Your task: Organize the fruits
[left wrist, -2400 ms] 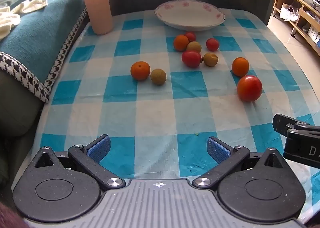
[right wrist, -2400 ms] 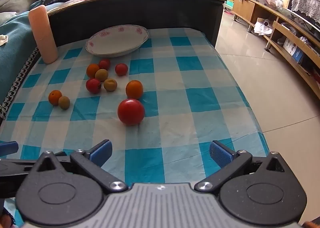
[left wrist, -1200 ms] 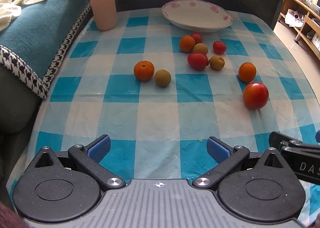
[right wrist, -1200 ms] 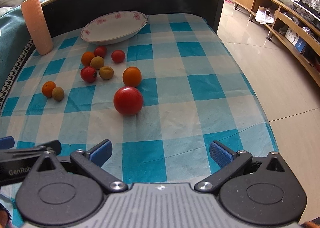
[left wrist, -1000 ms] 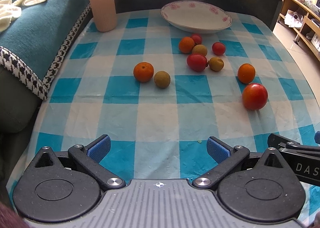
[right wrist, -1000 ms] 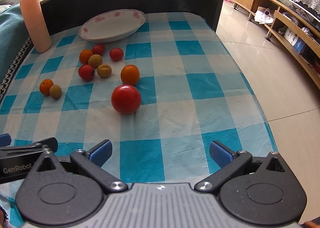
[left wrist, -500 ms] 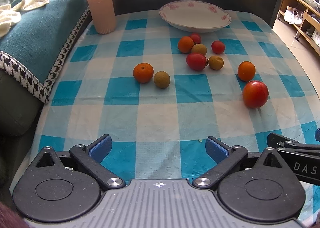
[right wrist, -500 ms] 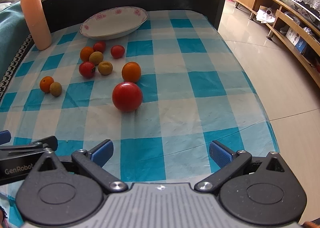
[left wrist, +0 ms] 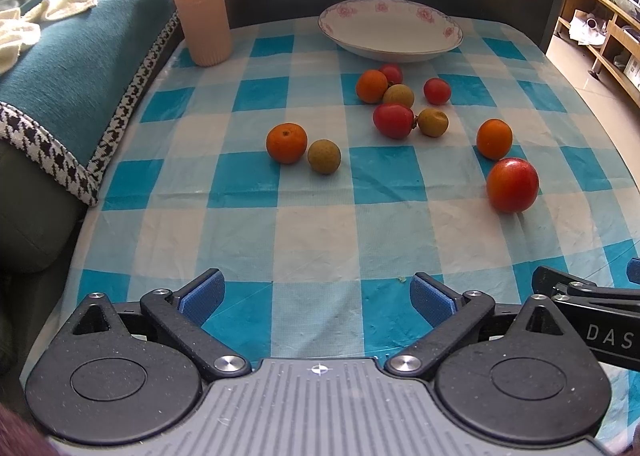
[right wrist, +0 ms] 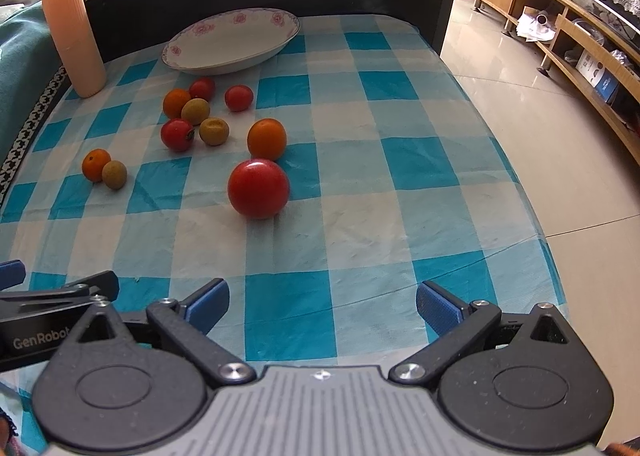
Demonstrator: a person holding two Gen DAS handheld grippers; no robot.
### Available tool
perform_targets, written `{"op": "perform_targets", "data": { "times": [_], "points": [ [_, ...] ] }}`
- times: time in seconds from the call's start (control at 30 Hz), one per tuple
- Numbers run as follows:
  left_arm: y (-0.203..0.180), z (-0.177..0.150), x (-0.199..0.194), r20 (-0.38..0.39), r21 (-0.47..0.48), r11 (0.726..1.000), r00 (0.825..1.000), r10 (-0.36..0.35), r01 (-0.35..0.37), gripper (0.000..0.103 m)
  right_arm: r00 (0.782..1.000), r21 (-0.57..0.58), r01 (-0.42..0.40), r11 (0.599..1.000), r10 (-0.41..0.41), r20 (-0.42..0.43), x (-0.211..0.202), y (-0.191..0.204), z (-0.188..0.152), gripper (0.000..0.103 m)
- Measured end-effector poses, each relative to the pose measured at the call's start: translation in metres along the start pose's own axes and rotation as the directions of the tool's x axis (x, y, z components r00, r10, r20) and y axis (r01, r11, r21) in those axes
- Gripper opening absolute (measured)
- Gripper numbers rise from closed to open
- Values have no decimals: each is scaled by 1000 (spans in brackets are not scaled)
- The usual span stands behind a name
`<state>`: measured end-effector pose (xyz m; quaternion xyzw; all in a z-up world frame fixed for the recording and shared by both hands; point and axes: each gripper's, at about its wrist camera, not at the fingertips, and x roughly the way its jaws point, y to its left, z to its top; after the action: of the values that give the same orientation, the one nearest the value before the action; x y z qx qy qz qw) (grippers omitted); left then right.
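While over near edge of blue-and-white checked cloth [left wrist: 312,232], left gripper [left wrist: 318,298] spread wide, blue pads [left wrist: 200,296] apart, nothing between them. Right gripper [right wrist: 322,306] same: fingers wide apart, nothing held, low over cloth near front edge. Part of right gripper seen at right border of left wrist view, part of left gripper at left border of right wrist view. Fruits all loose on cloth, none in plate. White flowered plate [left wrist: 390,30] at far end, against dark board, bare inside. Big red tomato [right wrist: 258,188] nearest right gripper, orange [right wrist: 267,139] just behind it, close but contact unclear. Small orange [left wrist: 287,143] and brownish round fruit [left wrist: 324,156] paired, touching, ahead of left gripper, apart from main bunch. Cluster just below plate: orange [left wrist: 372,86], small red tomato [left wrist: 391,73], brownish fruit [left wrist: 398,95], red tomato [left wrist: 394,120], another brownish fruit [left wrist: 433,122], lone small red tomato [left wrist: 437,91] to right. Pink ribbed cylinder [left wrist: 197,0] upright at far left corner. Teal blanket [left wrist: 80,68] with houndstooth trim beside table on left.
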<state>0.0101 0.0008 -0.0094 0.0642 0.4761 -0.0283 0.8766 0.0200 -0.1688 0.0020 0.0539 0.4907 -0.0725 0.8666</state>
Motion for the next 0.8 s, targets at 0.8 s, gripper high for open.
{"op": "perform_targets", "data": {
  "times": [0.8],
  "points": [
    [-11,16,-30,82,66,996,995,59,-65,98,996,20,-88,996,88,2,-18,-9,13,103]
  ]
}}
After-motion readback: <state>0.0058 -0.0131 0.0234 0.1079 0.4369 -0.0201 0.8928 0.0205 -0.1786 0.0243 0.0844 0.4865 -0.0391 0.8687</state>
